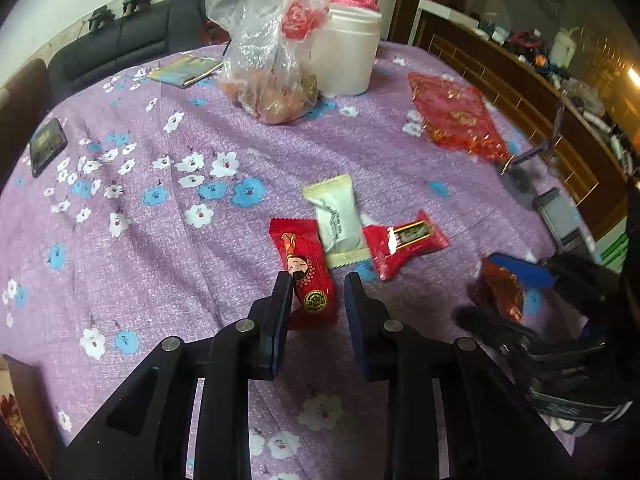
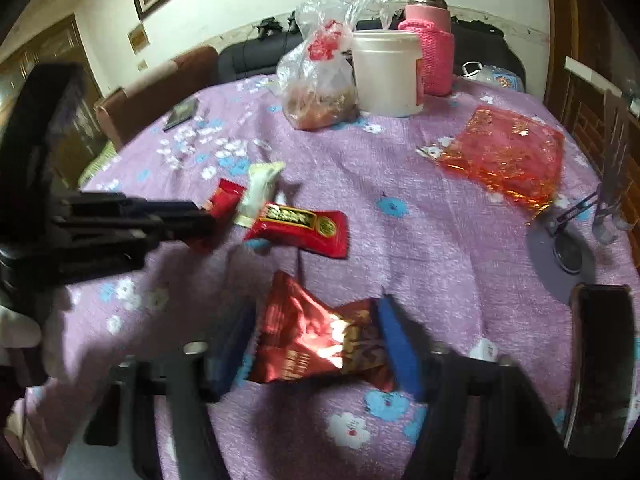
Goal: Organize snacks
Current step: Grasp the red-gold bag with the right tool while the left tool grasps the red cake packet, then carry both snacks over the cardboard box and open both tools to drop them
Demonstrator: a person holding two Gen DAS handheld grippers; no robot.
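Three wrapped snacks lie together mid-table: a red cartoon-face packet, a white packet and a red bar packet. My left gripper is open, its jaws on either side of the cartoon packet's near end. It shows from the side in the right wrist view. My right gripper is blurred; a shiny dark-red snack bag sits between its blue-padded jaws, whether clamped I cannot tell. The red bar packet and white packet lie beyond.
A red organza pouch lies flat at the right. At the back stand a clear plastic bag of snacks, a white tub and a pink flask. A phone lies far left, a small stand far right.
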